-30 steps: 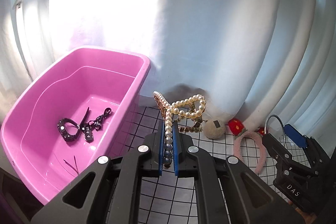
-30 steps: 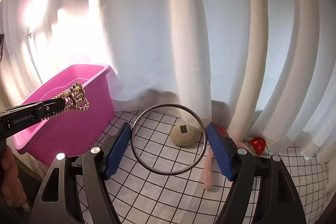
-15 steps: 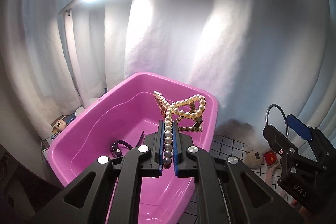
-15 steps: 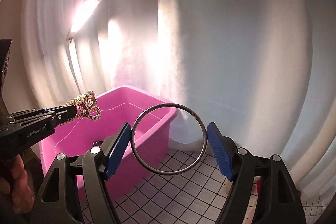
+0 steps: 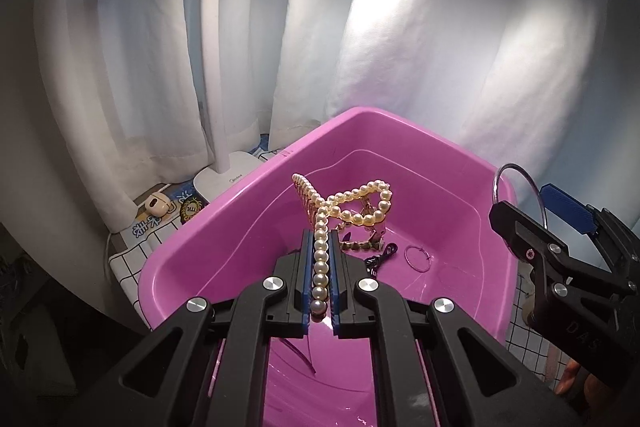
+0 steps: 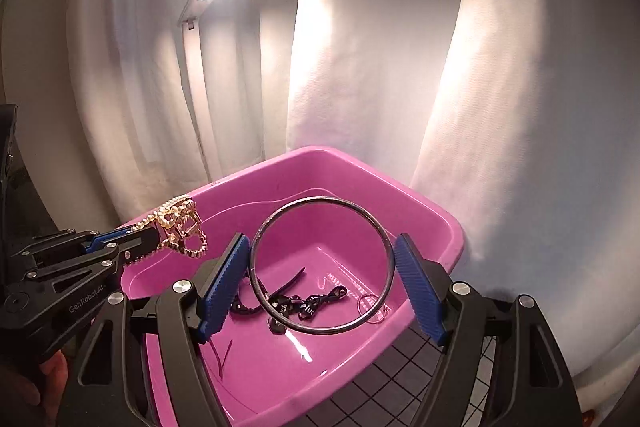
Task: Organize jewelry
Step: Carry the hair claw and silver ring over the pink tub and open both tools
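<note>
The pink tub (image 6: 448, 227) lies open from above. On its floor, black straps (image 6: 308, 307) and a thin hoop (image 5: 416, 258) take the middle; the near part stays bare. A lamp (image 5: 216, 131) and curtain (image 5: 400, 47) stand behind.

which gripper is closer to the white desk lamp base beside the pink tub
Left. The left gripper, shut on the pearl hair clip, hangs over the pink tub on the lamp base side; the right gripper holds the metal bangle over the opposite side.

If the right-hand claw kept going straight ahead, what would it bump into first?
Probably the inside of the pink tub: the right gripper, clamped on a metal ring, points into it, toward black straps. Depth is unclear.
</note>
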The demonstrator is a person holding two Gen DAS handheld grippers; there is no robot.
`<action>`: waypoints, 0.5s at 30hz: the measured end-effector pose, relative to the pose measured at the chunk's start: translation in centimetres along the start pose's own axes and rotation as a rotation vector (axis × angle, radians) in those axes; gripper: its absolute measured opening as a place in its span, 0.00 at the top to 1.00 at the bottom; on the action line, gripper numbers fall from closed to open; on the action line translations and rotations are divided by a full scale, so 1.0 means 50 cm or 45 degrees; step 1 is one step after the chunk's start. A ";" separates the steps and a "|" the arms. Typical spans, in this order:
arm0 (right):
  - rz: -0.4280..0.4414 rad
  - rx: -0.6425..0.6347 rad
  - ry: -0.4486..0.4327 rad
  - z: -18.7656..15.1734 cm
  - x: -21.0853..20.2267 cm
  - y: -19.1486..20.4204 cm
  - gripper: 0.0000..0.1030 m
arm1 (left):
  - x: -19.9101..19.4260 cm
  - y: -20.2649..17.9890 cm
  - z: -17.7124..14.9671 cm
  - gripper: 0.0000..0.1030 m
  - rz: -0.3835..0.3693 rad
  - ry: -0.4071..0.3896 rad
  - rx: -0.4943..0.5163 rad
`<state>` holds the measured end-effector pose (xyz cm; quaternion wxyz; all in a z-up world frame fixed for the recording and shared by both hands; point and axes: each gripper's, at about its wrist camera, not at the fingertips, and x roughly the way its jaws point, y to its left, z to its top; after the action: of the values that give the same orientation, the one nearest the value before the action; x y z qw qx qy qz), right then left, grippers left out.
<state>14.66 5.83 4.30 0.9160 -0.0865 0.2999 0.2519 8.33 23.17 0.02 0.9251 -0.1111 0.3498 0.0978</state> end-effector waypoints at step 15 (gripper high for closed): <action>-0.042 0.008 0.193 -0.014 0.120 0.009 0.30 | 0.062 0.033 -0.027 0.92 0.035 0.131 -0.024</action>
<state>18.25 8.44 0.19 0.8950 -0.1074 0.3677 0.2285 9.35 24.71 -3.27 0.9033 -0.1200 0.3974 0.1080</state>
